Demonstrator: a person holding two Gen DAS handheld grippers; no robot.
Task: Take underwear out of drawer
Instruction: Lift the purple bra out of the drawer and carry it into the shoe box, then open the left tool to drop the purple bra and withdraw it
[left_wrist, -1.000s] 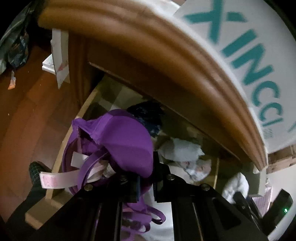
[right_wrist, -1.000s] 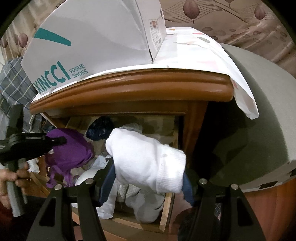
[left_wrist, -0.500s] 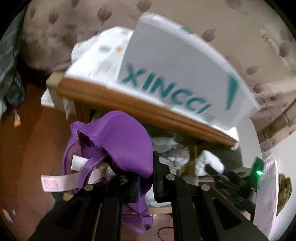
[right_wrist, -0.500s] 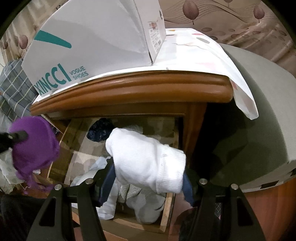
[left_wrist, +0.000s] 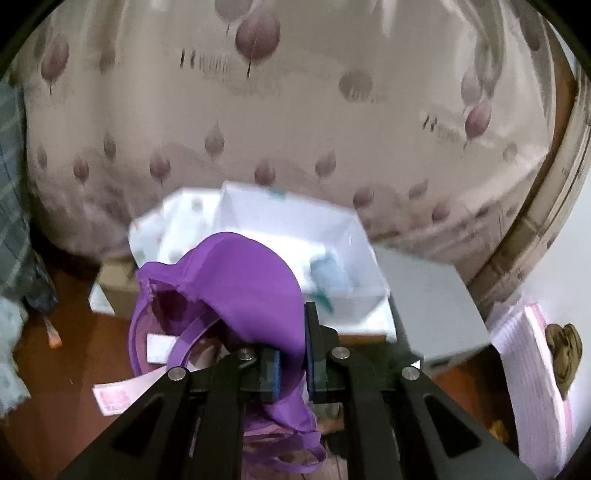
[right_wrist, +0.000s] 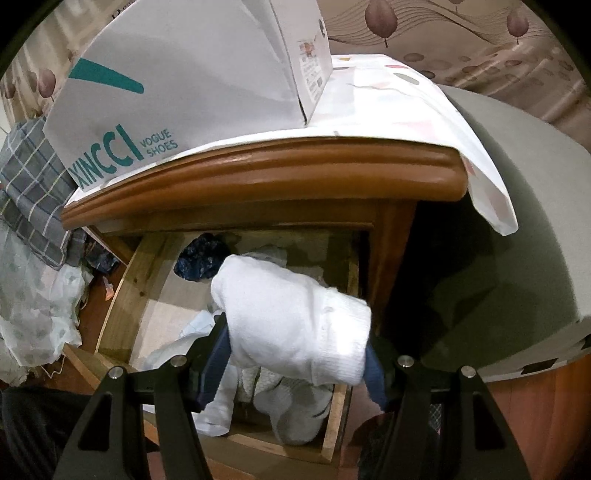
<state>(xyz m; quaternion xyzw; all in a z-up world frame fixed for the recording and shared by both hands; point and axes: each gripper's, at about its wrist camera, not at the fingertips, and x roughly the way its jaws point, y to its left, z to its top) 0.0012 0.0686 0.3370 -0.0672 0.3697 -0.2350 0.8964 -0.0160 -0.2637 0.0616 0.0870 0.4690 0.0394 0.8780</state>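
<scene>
Purple bra (left_wrist: 240, 291), smooth and satiny, fills the left wrist view: 1 rounded cup bulges upward, its open inner side faces left, and a pale pink label (left_wrist: 122, 391) sticks out at lower left while straps dangle below. The left gripper (left_wrist: 291, 354) has its fingers (left_wrist: 312, 350) closed almost together, pinching the cup's lower edge between the blue pads. The garment hangs in the air, above a brown wooden floor (left_wrist: 70, 354). Behind it stand a white shoebox (left_wrist: 295, 229) and a curtain (left_wrist: 295, 110) printed with mauve leaves. Its long axis runs from upper left down to the trailing straps at lower right.

In the right wrist view, a white garment (right_wrist: 295, 321), ribbed at its cuff end, is clamped between the right gripper (right_wrist: 297, 354) fingers, which stand fairly wide around the bundle. It lies crosswise, cuff pointing right, above the open wooden drawer (right_wrist: 122, 291), which holds more white clothing and a dark blue item (right_wrist: 201, 258). The nightstand's tabletop (right_wrist: 258, 177) carries the XINCCI box.
</scene>
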